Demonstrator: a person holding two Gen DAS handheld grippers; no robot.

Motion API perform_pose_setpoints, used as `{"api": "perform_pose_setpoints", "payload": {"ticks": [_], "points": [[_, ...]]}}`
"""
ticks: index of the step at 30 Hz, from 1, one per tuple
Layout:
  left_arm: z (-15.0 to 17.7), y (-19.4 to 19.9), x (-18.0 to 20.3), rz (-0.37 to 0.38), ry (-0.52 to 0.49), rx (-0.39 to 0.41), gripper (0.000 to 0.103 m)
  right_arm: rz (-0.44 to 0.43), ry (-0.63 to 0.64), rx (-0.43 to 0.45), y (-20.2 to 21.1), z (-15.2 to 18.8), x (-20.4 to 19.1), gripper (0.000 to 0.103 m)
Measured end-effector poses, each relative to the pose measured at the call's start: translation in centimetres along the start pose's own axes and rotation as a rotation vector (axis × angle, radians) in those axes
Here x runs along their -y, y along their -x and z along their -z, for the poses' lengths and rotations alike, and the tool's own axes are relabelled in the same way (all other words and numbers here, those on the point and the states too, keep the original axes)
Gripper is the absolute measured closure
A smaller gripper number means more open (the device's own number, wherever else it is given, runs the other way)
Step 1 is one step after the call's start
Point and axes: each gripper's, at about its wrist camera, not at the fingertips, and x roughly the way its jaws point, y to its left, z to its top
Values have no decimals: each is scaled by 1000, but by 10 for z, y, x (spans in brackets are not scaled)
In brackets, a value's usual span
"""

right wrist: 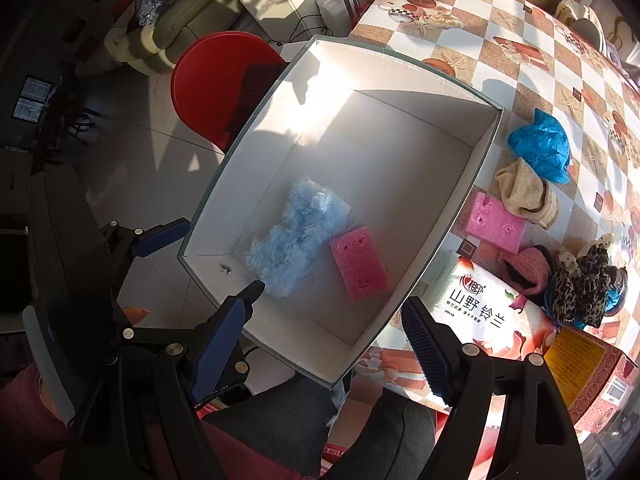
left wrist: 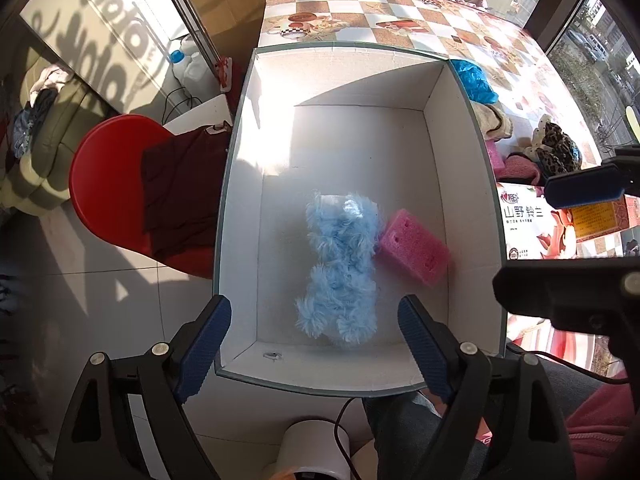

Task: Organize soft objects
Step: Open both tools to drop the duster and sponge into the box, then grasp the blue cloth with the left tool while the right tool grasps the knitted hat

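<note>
Left gripper [left wrist: 314, 334] and right gripper [right wrist: 328, 336] both hang over the near end of the white box [left wrist: 460, 184], jaws spread wide, nothing between the pads. On the box floor the fluffy blue cloth [left wrist: 340, 268] lies touching a pink sponge [left wrist: 414, 252]. Farther right on the checked table [right wrist: 500, 12], a second pink sponge [right wrist: 494, 222], beige cloth [right wrist: 528, 192] and blue bag [right wrist: 542, 148]; the leopard-print item [right wrist: 580, 288] is hard to identify, partly overlapped.

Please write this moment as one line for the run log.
left claw: open, empty | right claw: open, empty | white box: blue fluffy cloth, pink sponge
</note>
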Motion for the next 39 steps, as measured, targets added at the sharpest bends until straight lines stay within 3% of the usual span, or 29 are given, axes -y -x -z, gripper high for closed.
{"api": "perform_pose_setpoints", "payload": {"ticks": [1,5,11,17,21,29,35,39], "points": [[-1,0,-1,-7,8,4,8,3,-8,-4,-1,0,2,0],[-5,5,-9,5,51,35,8,30,-52,3,1,0,11,0],[-22,21,-15,119,107,65,0,22,-131,5,9,0,31,0],[-51,39,2,156,60,103,0,5,-234,65,44,4,64,0],[-76,48,25,184,0,116,0,-15,-341,120,82,11,106,0],[-121,47,87,187,-116,107,0,35,-610,225,144,51,219,0],[-162,30,130,195,-144,77,0,70,-762,202,148,82,299,0],[-193,9,160,184,-157,42,0,124,-780,124,125,89,343,0]]}}
